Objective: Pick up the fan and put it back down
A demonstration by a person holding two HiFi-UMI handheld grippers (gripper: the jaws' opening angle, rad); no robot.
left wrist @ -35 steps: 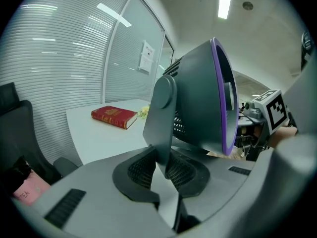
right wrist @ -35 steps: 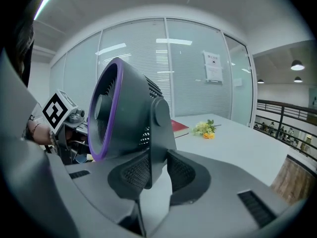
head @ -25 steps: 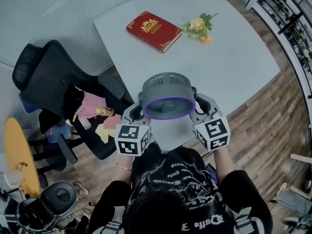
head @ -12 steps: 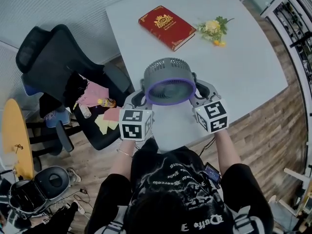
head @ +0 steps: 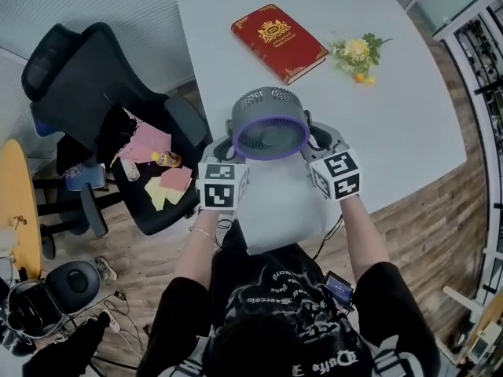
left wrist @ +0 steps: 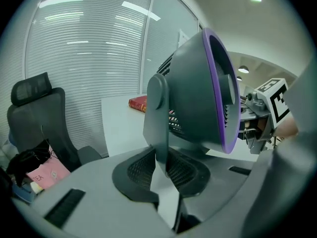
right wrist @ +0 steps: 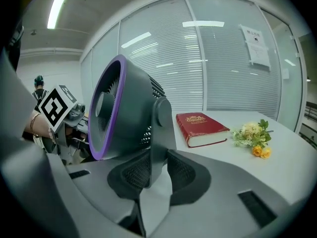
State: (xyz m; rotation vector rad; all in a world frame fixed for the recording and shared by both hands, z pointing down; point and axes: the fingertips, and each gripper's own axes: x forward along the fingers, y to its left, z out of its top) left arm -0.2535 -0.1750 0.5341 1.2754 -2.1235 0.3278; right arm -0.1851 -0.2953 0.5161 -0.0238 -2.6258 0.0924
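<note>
1. Left gripper (left wrist: 159,171): jaws narrow, pinched on the fan's left side arm. The grip is the same as a second ago.
2. Fan (head: 269,124): hangs between the two grippers over the near part of the table (head: 409,124), purple ring tipped up toward the person. Against the earlier frames it looks smaller and sits further out over the table, so it has been carried down and away from the person.
3. Right gripper (right wrist: 154,176): jaws narrow, clamped on the right side arm. It has come down level with the left, and the fan has not skewed between them.
4. Book (head: 279,42) and flowers (head: 357,53): at the far side of the table, well apart from the fan and lying as before.
5. Reading: the lift looks finished and this is the set-down leg. No view shows the fan's base, so I cannot tell whether it touches the table yet. Both grips probably need to hold until the base bears weight.
</note>
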